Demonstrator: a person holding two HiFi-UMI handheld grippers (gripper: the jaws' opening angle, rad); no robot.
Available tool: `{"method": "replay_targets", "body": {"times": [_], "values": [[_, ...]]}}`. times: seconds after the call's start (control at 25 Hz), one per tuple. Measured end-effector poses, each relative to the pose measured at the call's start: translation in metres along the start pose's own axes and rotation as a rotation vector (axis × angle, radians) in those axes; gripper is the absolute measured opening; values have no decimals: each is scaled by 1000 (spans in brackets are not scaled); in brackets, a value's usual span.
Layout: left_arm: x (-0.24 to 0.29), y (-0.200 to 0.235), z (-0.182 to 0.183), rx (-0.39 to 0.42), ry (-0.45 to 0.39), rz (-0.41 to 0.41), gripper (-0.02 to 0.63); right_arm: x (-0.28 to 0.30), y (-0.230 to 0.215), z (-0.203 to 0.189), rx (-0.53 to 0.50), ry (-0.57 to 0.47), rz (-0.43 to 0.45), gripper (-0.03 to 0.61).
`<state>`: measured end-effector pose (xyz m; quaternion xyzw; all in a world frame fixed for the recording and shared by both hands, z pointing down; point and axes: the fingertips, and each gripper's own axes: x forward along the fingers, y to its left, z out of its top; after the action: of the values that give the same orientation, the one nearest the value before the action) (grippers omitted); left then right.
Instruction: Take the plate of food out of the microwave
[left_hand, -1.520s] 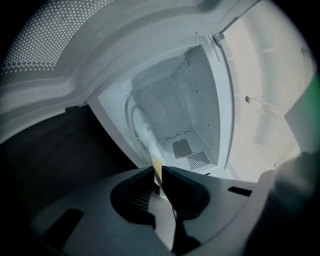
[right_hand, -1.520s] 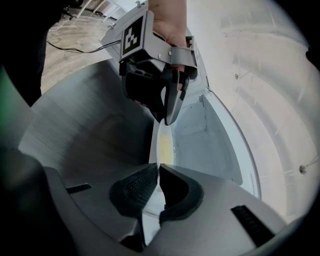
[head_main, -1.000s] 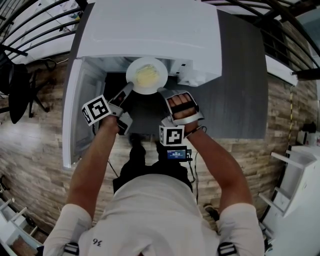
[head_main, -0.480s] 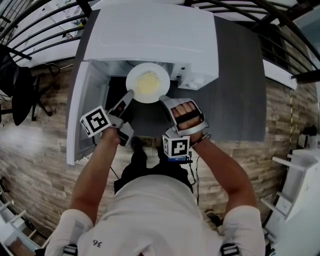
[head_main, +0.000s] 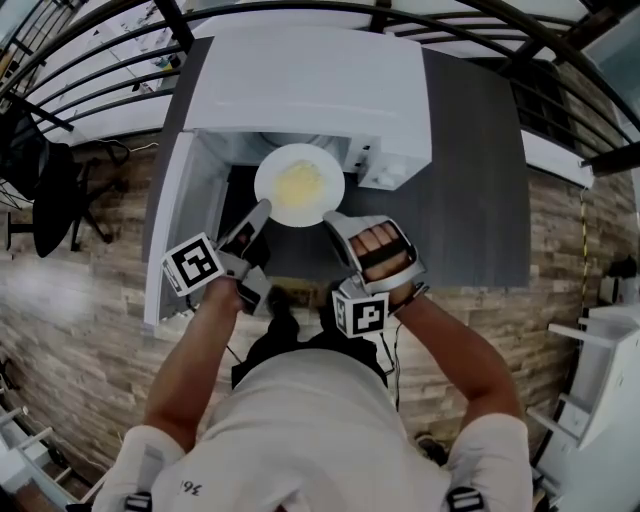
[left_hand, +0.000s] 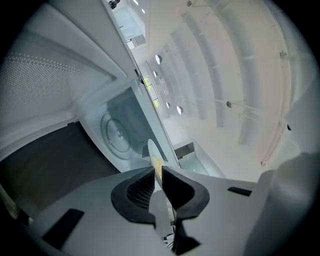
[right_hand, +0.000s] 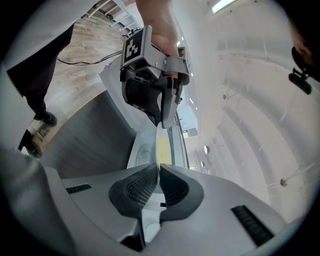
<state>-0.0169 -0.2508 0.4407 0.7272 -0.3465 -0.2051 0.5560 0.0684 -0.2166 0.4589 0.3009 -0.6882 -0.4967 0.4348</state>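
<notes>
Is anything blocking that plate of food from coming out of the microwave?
Nothing visible does. The left tongs and right tongs grip the plate by its rim at the mouth of the microwave, and the door stands swung wide to the left.

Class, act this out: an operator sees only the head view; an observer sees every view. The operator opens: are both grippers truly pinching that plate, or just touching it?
Observer: The left gripper view shows the left gripper's black pads pressed on the plate's rim.
Operator: And the right?
Observer: In its own view the right gripper's pads clamp the opposite rim, edge-on between them.
Operator: What's inside the microwave?
Observer: The left gripper view shows the round turntable, beyond the plate.
</notes>
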Motion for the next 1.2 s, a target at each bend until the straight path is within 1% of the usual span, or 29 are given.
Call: {"method": "replay_targets", "body": {"times": [0.16,0.36,0.52,0.8,0.96,1.2], "values": [[-3,-17,12,28,7,-7,32,-2,-20,6,-7,-2,-15,17],[-4,-42,16,52,4,-46,32,-10,-39,7,-19,-2,-46,17],[-3,-53,22,73,5,-62,32,-10,-49,9,-26,-10,-44,17],[-4,-77,25,111,3,-74,32,-19,-69,4,-51,-11,-77,17],[-5,-86,29,127,3,-78,32,-22,-81,5,-46,-7,-75,15],[14,-99,51,157,4,-87,32,-7,-104,-6,-37,11,-98,15]]}}
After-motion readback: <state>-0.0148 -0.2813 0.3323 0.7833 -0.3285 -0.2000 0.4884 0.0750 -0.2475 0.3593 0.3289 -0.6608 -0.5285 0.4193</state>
